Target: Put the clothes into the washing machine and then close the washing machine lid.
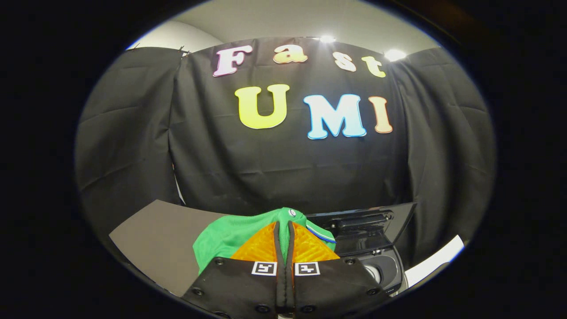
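My gripper (pixel 284 227) is shut on a green garment (pixel 230 237), whose cloth is pinched between the two fingers and bunches up over and to the left of them. The garment has a blue and white trim on its right side. Just right of the fingers stands a small dark washing machine (pixel 385 272) with its lid (pixel 367 228) raised upright. Its round drum opening (pixel 374 272) shows below the lid. The garment hangs left of that opening, held above the table.
A grey-brown table (pixel 155 235) stretches to the left under the garment. A white sheet or edge (pixel 436 261) lies to the right of the machine. The black cloth wall stands close behind both.
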`<state>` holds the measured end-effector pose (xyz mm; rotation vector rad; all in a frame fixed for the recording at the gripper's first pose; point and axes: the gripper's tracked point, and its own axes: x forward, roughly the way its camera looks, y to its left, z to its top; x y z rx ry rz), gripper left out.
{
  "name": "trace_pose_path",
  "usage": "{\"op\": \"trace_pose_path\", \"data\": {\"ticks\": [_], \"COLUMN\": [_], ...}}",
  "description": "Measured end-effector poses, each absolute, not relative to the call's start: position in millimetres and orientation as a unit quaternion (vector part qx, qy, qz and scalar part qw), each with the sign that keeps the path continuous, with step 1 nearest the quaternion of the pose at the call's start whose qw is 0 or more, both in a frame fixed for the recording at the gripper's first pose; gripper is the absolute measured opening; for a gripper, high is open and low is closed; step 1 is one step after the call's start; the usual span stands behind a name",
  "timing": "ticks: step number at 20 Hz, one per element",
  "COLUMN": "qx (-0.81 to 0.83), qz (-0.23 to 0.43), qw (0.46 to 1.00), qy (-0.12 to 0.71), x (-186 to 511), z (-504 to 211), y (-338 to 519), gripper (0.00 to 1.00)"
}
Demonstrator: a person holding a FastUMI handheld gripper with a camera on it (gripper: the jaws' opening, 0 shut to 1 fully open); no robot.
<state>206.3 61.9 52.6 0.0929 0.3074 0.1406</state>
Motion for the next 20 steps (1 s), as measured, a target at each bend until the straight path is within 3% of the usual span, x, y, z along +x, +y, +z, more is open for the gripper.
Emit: {"op": "trace_pose_path", "data": {"ticks": [20], "qx": [0.044], "qz": [0.021], "qw": [0.973], "qy": [0.224], "x": [211], "z": [-54], "y": [-63], "gripper": [0.01]}}
